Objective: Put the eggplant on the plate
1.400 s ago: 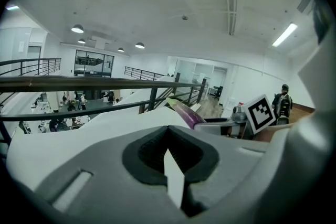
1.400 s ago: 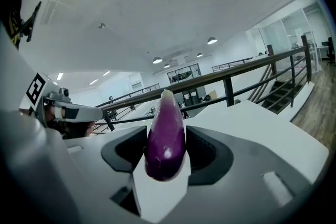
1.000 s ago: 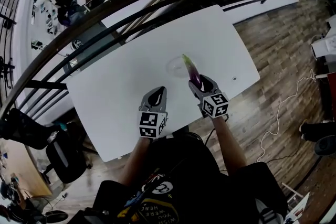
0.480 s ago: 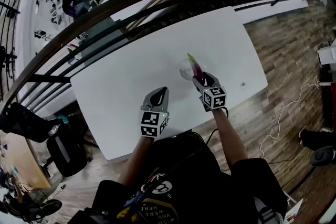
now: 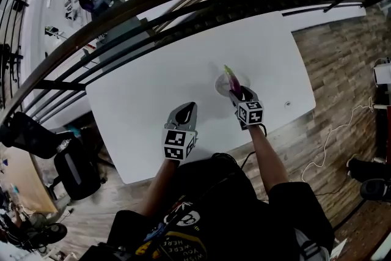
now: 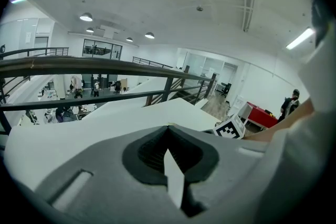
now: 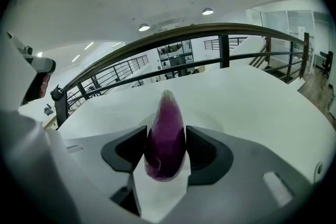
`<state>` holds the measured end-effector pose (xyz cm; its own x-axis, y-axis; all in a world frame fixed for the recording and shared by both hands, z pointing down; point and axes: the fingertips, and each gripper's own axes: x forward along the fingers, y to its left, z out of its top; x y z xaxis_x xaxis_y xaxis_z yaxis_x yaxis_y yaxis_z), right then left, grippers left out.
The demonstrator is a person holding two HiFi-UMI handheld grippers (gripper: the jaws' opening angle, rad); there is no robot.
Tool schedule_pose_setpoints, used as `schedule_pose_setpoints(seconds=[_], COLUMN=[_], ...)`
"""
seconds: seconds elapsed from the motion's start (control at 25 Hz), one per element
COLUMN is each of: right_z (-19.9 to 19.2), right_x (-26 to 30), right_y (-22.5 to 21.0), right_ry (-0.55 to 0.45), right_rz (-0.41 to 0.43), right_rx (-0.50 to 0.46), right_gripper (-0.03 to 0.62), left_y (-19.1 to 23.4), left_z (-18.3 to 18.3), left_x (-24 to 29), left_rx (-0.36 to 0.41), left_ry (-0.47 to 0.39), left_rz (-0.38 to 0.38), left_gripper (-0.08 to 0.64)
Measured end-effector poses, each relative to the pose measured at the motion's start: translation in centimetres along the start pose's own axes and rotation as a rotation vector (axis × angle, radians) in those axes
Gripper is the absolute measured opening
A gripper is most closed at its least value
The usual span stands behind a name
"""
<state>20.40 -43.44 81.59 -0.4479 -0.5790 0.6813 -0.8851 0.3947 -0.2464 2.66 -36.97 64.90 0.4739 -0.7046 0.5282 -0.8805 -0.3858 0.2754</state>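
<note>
Pinching the eggplant (image 7: pixel 166 139) with the right tongs (image 5: pixel 239 93), tip up, just above the clear plate (image 5: pixel 220 85) on the white bench (image 5: pixel 146 91). Holding the left tongs (image 5: pixel 186 109) pressed together, empty. Grasped already; apparently only lowering and releasing left.

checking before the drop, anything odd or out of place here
Nothing stands out: the right gripper grips the eggplant squarely between its jaws, over the plate on the white table; the left gripper is shut and empty.
</note>
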Motion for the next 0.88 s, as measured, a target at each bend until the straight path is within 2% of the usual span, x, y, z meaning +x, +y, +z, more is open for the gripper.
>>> schedule_pose_setpoints(seconds=[0.52,0.88], right_z=[-0.6,-0.6], right_x=[1.6,2.4], right_y=[-0.6,-1.0], right_ry=[0.043,0.107], right_rz=[-0.039,-0.085], right_rx=[-0.010,-0.060], right_gripper=[0.236,0.238], left_y=[-0.3,-0.8], left_z=[0.4,0.8], left_x=[0.7,0.8], left_rx=[0.011,0.020], left_ry=[0.007,-0.007], left_rz=[-0.012,-0.013], left_gripper=[0.005,0.005])
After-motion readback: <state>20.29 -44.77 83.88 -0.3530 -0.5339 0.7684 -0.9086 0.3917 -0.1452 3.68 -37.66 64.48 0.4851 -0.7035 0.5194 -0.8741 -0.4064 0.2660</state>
